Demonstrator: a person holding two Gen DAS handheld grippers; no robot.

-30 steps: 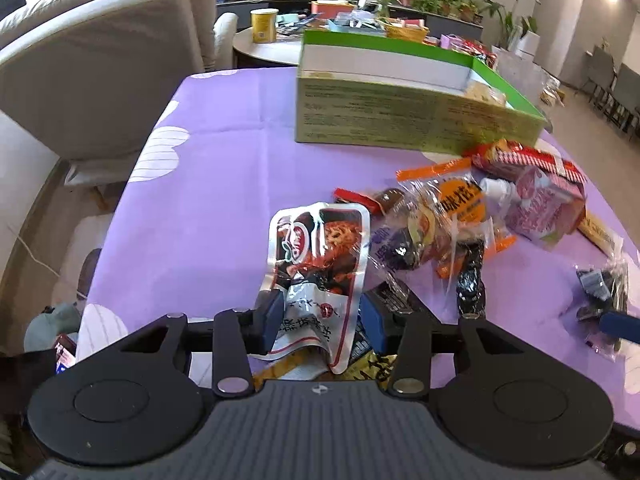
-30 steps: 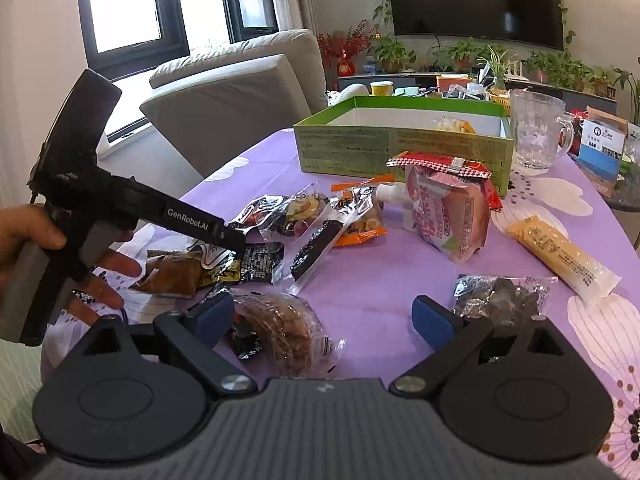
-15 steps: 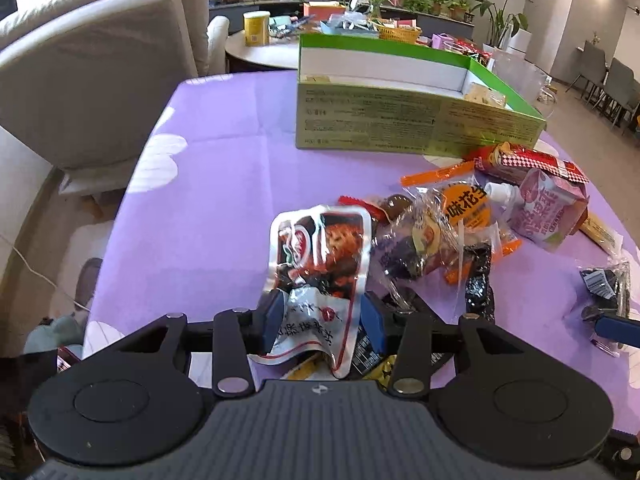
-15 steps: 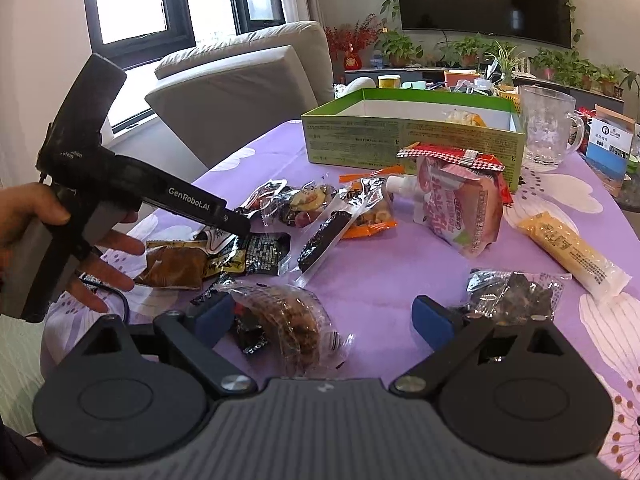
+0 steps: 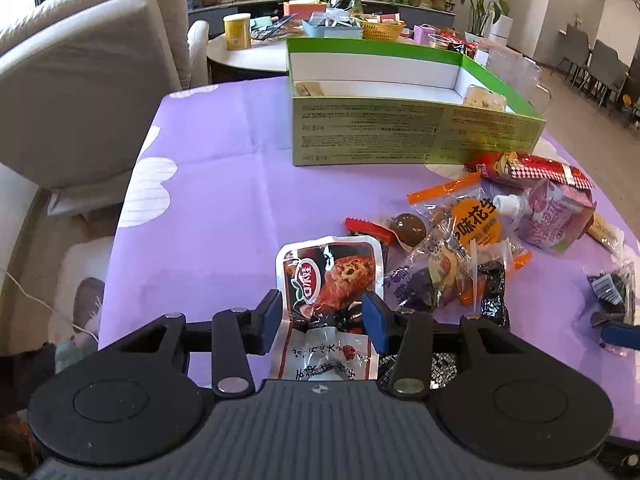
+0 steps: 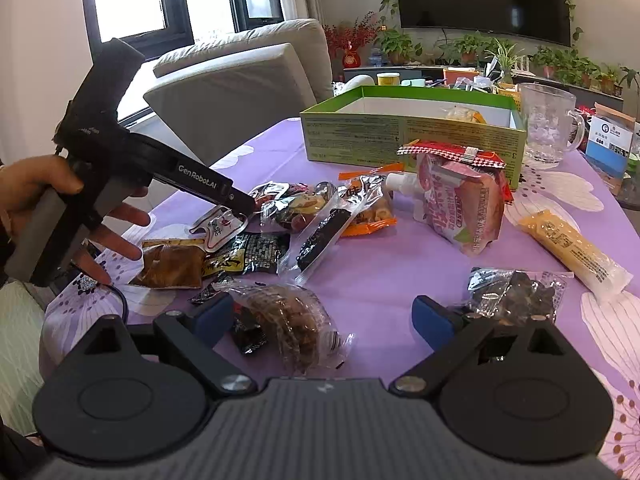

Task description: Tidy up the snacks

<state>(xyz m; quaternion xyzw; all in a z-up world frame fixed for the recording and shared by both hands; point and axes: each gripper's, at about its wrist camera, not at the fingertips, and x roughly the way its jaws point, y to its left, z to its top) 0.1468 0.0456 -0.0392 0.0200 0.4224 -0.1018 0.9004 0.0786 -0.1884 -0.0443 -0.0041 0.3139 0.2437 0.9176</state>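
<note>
Toward the near left edge of the purple tabletop (image 5: 208,208), the left hand-held gripper (image 5: 322,316) has a silver-and-red snack pouch (image 5: 328,280) between its two blue pads, and in the right wrist view the pouch's end hangs at the gripper's tip, bent, above the heap. Both pads look to touch the pouch's sides, but the hold seems thin: the film is slick and the pouch stands out beyond the pads, so it could slide out or fold over on the way to the green box (image 5: 400,132) at the far edge of the tabletop. A quick swing would make that more likely.

Just right of the pouch lies a tight heap: a clear bag of peanuts (image 5: 472,224), a brown round sweet (image 5: 408,230) and a long black stick pack (image 6: 324,236). The pouch's lower end overlaps a dark packet (image 6: 248,256), so a low drag could pull neighbours along or push them toward the near edge.

The right hand-held gripper (image 6: 322,316) stands wide open with nothing pressed between its pads; a round wrapped cake (image 6: 288,320) lies between them near the left pad, and a bag of dark pieces (image 6: 516,292) sits by the right pad. Closing there without centring might pinch only loose wrapper. The pink drink pouch (image 6: 460,208) leans before the box and could topple if brushed.
</note>
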